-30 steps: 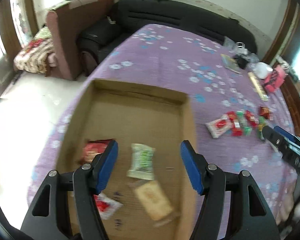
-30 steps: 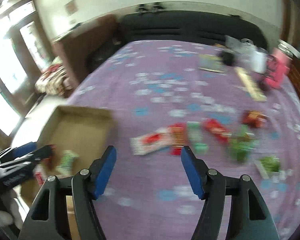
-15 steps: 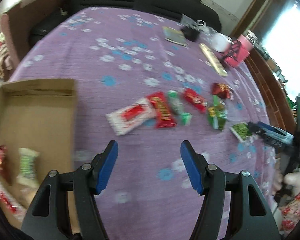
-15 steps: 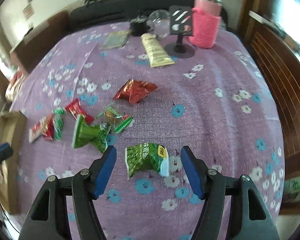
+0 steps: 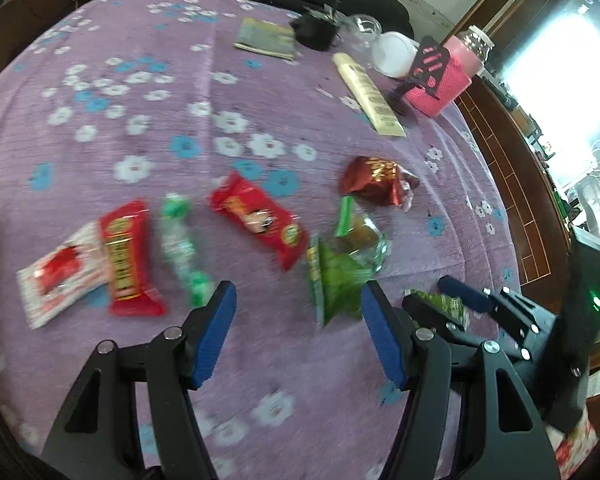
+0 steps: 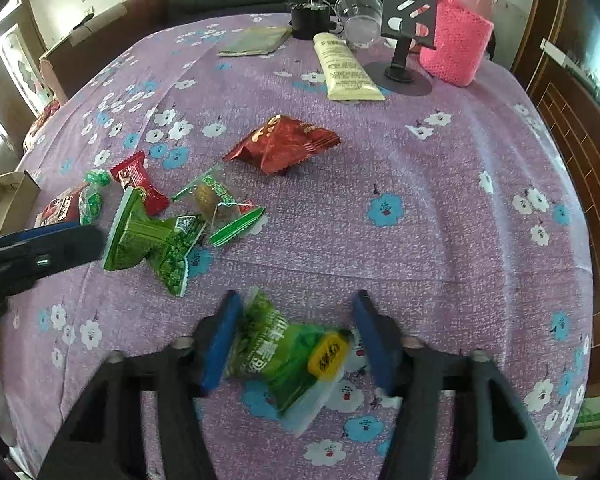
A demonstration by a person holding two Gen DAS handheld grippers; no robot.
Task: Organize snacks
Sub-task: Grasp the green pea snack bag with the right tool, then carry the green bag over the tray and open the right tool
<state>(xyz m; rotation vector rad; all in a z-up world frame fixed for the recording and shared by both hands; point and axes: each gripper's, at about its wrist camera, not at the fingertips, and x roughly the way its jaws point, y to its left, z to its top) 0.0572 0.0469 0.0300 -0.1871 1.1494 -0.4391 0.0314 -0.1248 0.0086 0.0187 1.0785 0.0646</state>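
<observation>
Closing around a green crinkled snack packet with a yellow label [image 6: 288, 354] at the lower centre of the frame, the right claw [image 6: 296, 336] has its left pad touching it, not yet clenched. The left claw [image 5: 298, 328] hangs released above the purple flowered tabletop [image 5: 148, 120], lower centre.

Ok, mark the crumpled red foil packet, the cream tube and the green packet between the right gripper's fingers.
Red foil packet [image 6: 282, 145], right wrist view, middle of the crumpled foil.
Cream tube [image 6: 344, 70], right wrist view, printed body.
Green packet [image 6: 278, 346], right wrist view, centre of its printed face.
</observation>
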